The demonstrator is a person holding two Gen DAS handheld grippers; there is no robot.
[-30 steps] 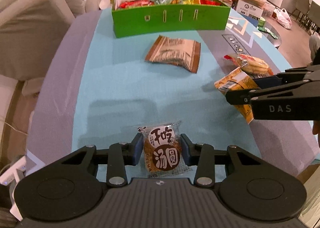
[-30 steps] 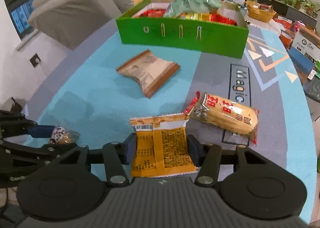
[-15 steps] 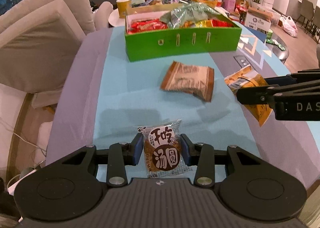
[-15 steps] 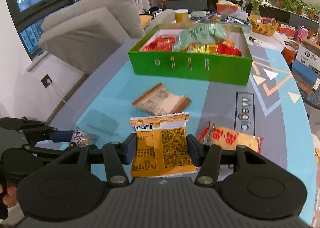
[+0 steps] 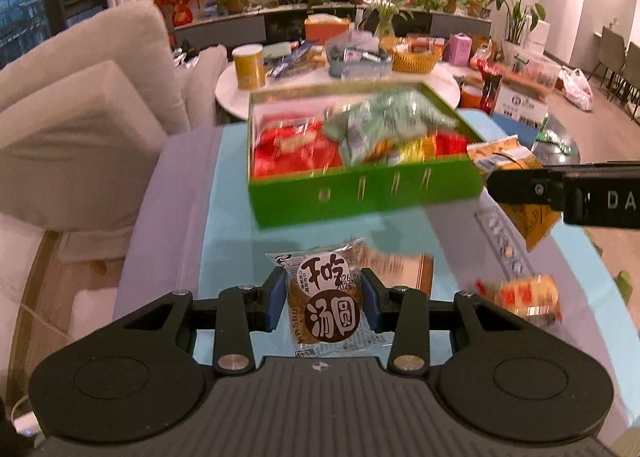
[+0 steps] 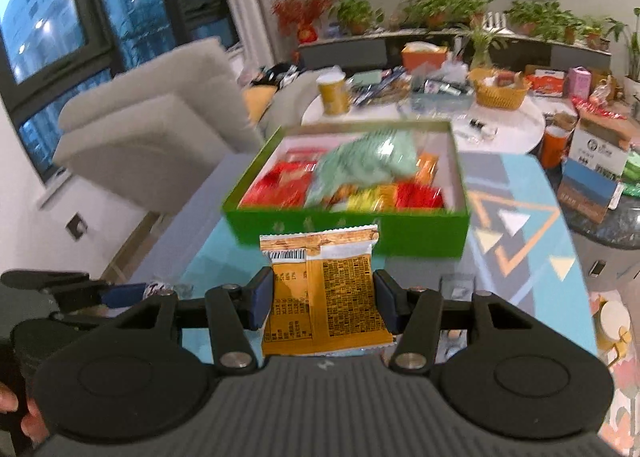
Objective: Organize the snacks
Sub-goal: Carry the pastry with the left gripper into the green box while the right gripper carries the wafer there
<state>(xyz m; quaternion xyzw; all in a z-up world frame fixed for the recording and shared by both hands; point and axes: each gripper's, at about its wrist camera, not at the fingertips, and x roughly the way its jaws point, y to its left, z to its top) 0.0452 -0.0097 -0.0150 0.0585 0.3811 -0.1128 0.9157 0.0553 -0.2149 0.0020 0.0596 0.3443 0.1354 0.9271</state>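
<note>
My left gripper [image 5: 325, 299] is shut on a small clear packet with a round brown label [image 5: 326, 303], held above the table in front of the green box [image 5: 360, 197]. My right gripper [image 6: 324, 299] is shut on an orange-yellow snack bag [image 6: 324, 289], held up before the green box [image 6: 420, 233]. The box holds red, yellow and pale green packets. The right gripper with its bag also shows at the right of the left wrist view [image 5: 520, 185]. The left gripper shows low at the left of the right wrist view [image 6: 120, 293].
A brown packet [image 5: 400, 269] and a red-and-yellow packet [image 5: 524, 297] lie on the blue table mat [image 5: 228, 241] below my grippers. A sofa [image 5: 80, 129] stands left. A round white table [image 6: 512, 125] with clutter stands behind the box.
Both grippers have risen and moved forward toward the green box, each still holding its packet. The box now looks nearer and its inside shows more.
</note>
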